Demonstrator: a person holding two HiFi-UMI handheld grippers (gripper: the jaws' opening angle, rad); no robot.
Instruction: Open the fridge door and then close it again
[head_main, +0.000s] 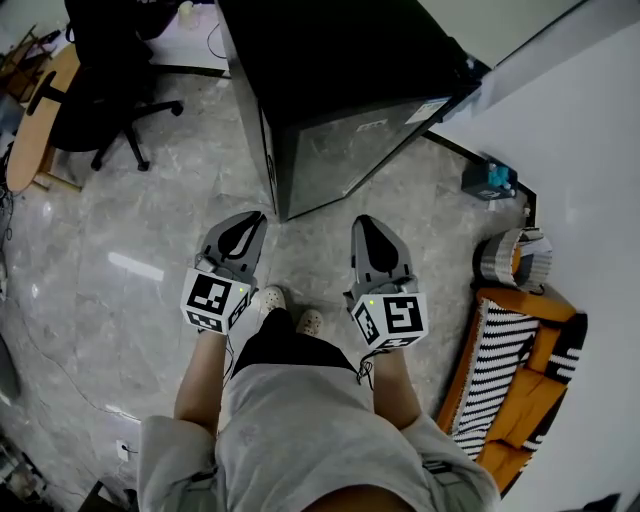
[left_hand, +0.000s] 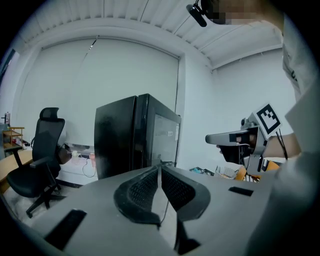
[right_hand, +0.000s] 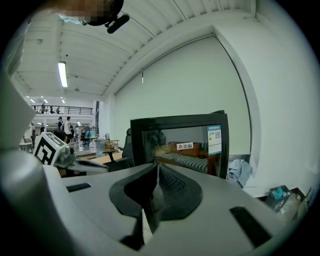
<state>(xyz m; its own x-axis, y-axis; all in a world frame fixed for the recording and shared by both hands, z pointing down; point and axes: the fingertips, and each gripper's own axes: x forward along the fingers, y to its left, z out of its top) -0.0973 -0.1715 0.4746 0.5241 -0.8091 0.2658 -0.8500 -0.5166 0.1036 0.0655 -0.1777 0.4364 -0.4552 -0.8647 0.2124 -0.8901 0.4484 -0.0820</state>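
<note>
- The fridge (head_main: 340, 110), black with a glossy front, stands at the upper middle of the head view. Its door looks shut.
- The left gripper (head_main: 256, 218) is at lower left of centre, its tips pointing up the frame toward the fridge's near corner but apart from it.
- The right gripper (head_main: 362, 222) is at lower right of centre, level with the left one, and points toward the fridge front without touching it.
- In the left gripper view the jaws meet at their tips (left_hand: 160, 165) with nothing between them; the fridge (left_hand: 135, 137) stands beyond them at centre, and the right gripper shows at the right edge.
- In the right gripper view the jaws (right_hand: 156, 165) are also pressed together and empty; the fridge front (right_hand: 180, 142) faces the camera and mirrors a striped seat.
- A black chair (head_main: 100, 90) stands at upper left on the grey floor (head_main: 120, 230).
- An orange, striped seat (head_main: 520, 380) lies along the white wall (head_main: 590, 180) at lower right.
- The person's shoes (head_main: 270, 298) show between the grippers.
</note>
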